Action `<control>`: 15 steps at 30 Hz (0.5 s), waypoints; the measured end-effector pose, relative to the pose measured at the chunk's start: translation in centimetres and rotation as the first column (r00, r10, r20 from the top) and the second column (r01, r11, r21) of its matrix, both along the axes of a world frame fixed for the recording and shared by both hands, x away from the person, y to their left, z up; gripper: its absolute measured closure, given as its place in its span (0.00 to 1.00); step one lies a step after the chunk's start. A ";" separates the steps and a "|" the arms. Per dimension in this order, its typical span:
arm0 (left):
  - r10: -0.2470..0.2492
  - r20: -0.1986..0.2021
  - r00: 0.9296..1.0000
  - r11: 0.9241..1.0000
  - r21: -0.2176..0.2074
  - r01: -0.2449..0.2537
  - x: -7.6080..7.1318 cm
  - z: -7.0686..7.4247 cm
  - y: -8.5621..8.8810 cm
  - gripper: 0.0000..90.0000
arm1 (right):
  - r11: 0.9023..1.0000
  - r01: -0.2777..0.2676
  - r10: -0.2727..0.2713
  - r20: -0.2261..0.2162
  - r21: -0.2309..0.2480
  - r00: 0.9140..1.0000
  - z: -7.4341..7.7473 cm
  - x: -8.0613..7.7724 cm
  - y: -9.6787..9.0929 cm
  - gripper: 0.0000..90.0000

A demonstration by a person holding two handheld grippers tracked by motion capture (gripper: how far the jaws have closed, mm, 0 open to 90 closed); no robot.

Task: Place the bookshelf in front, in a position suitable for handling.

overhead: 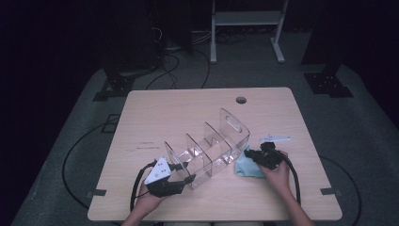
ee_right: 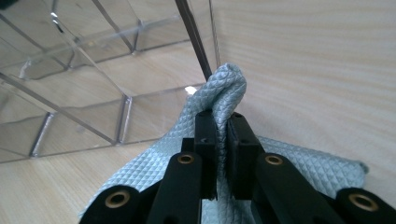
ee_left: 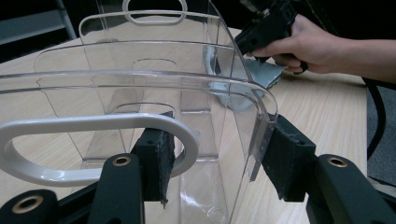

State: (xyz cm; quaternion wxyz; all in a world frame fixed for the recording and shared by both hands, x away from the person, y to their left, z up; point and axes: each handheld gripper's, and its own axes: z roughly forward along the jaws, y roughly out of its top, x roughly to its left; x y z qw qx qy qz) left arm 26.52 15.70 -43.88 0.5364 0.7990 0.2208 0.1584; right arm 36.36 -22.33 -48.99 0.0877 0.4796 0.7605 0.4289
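Left claw (ee_left: 215,158) pinches organizer (overhead: 207,148) end wall, rack mid-surface (overhead: 188,106); keep it braced. Right claw (ee_right: 222,135) clamped tight on cloth (ee_right: 224,93) fold; press fold flat against side wall, wipe slow

A laboratory or recording studio set up for tabletop work. A light wooden desk (overhead: 188,108) with a round cable hole (overhead: 241,100) stands alone on grey carpet (overhead: 357,136); its surroundings are dark. Black stand bases (overhead: 113,87) (overhead: 328,84) rest on the carpet at either far corner, loose cables (overhead: 171,66) trail across it, and tape strips (overhead: 96,193) mark the carpet. A white metal frame (overhead: 247,28) stands behind.
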 end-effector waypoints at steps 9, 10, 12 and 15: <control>0.004 -0.007 1.000 1.000 0.002 -0.004 -0.5 0.4 0.5 0.48 | 0.999 -0.016 0.016 0.009 0.027 1.000 0.7 -0.2 0.1 0.93; 0.006 -0.006 1.000 1.000 -0.001 -0.006 -0.6 0.5 0.8 0.46 | 0.999 -0.014 0.014 0.014 0.032 1.000 0.8 -0.2 0.0 0.93; 0.006 -0.007 1.000 1.000 -0.011 -0.006 -0.8 0.6 1.2 0.44 | 0.999 -0.015 0.014 0.038 0.039 0.999 1.2 -0.3 -0.1 0.93; 0.014 -0.003 1.000 1.000 -0.015 -0.014 -1.2 0.9 2.1 0.42 | 0.999 -0.014 0.012 0.037 0.038 0.999 1.2 -0.3 0.0 0.93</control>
